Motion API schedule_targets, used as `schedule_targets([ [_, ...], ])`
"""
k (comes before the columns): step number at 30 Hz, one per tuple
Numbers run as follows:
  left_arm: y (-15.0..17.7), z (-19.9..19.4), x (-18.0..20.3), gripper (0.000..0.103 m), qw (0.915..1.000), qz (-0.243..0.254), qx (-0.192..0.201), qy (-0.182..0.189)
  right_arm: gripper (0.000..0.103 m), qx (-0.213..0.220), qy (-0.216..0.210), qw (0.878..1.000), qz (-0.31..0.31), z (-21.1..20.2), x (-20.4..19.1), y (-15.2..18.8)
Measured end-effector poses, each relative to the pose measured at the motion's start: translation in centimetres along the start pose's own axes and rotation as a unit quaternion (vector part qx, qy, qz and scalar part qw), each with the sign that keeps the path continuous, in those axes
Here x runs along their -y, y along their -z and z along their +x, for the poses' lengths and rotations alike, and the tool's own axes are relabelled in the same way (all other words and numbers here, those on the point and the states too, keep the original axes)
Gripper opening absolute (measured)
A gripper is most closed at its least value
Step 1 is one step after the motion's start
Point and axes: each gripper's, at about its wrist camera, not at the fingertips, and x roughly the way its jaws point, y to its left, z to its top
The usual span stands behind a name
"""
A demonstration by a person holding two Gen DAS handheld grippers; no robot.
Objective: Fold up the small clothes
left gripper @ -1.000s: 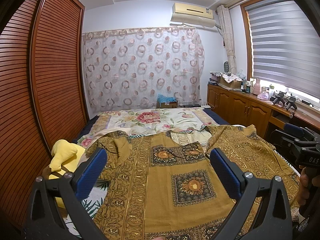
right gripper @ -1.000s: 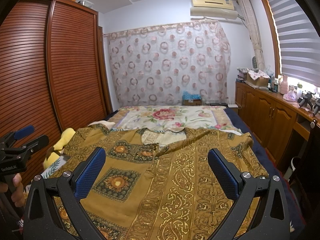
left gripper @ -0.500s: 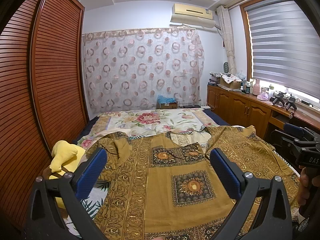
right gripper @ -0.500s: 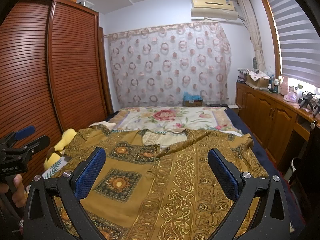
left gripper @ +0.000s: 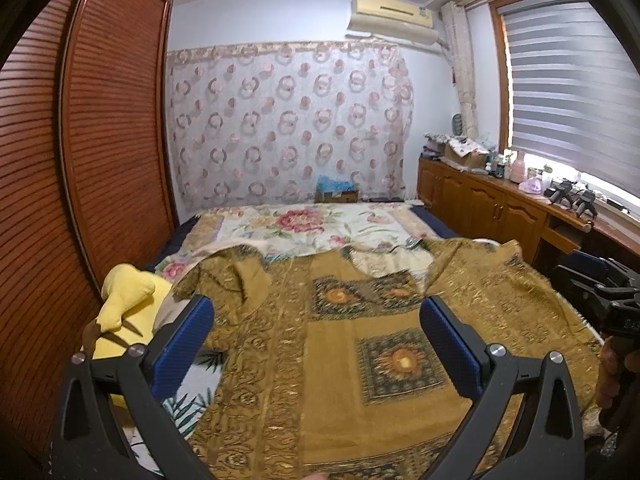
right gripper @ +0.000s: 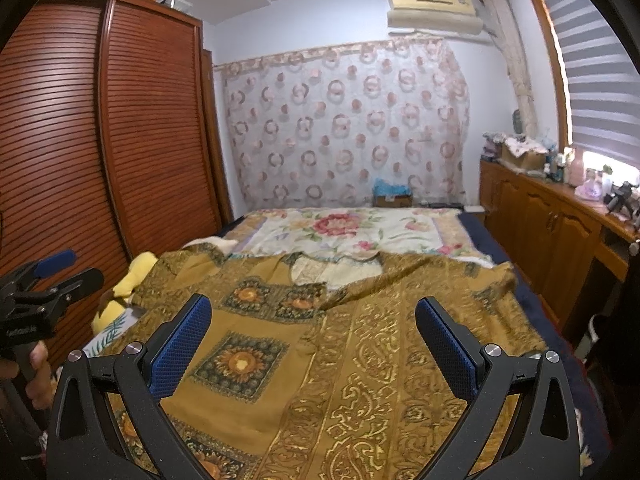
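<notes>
You are only lining up: the shirt (left gripper: 336, 364) lies flat on the bed (left gripper: 304, 224). Your left gripper (left gripper: 316, 340) and right gripper (right gripper: 308, 336) hover spread wide, empty. Next, pinch the sleeve (left gripper: 236, 276) at ten o'clock.

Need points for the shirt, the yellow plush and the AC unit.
shirt (right gripper: 248, 360): right wrist view, on the sunflower square of its front panel.
plush (left gripper: 126, 292): left wrist view, on its upper yellow lobe, left of the shirt.
AC unit (left gripper: 390, 10): left wrist view, on its front face.
</notes>
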Motion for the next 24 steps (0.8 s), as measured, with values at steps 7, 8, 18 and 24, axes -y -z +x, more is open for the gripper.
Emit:
schedule_targets([
  [7,2.1,2.5,-4.0,0.103,0.9993,-0.015,-0.028,-0.02,0.103,-0.029,-0.018,0.999,-0.006,3.0,-1.3,0.9],
  [8,2.2,2.7,-4.7,0.103,0.9992,-0.017,-0.029,-0.023,0.103,-0.033,-0.02,0.999,-0.007,3.3,-1.4,1.0],
  [18,3.7,5.8,-10.0,0.103,0.9964,-0.02,-0.061,-0.054,0.103,-0.07,-0.04,0.996,-0.026,6.7,-1.7,2.9],
  [24,3.9,8.9,-12.3,0.103,0.9943,-0.018,-0.092,-0.05,0.103,-0.086,-0.059,0.994,-0.033,8.6,-2.5,3.4],
])
